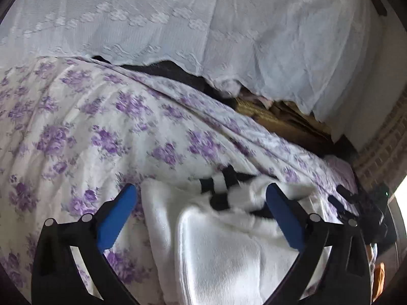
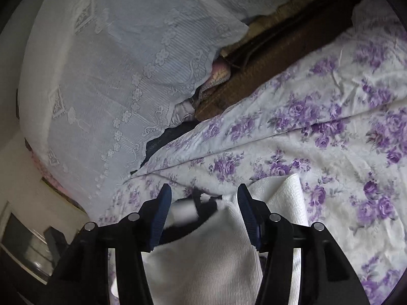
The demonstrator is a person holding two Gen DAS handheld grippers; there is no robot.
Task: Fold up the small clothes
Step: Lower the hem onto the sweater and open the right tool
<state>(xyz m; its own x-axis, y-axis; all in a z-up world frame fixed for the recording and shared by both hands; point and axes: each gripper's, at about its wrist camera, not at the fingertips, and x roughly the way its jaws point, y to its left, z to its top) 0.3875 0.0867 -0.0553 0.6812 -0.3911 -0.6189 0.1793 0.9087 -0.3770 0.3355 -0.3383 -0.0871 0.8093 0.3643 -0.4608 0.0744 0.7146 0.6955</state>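
Observation:
A small white knit garment (image 1: 218, 249) with black trim lies on a bed sheet printed with purple flowers (image 1: 76, 127). My left gripper (image 1: 201, 193) is open, its blue fingers (image 1: 117, 216) spread wide above the garment's near part. In the right wrist view the same white garment (image 2: 211, 254) lies between and under my right gripper (image 2: 203, 190), which is open, with a folded white edge (image 2: 290, 193) just right of its right finger. The right gripper also shows at the right edge of the left wrist view (image 1: 356, 206).
A pale blue lace cover (image 1: 203, 25) drapes over a heap behind the bed; it also shows in the right wrist view (image 2: 114, 76). A brown wooden edge (image 2: 267, 63) and tucked clothes run between cover and sheet. Dark furniture (image 2: 25, 249) stands at lower left.

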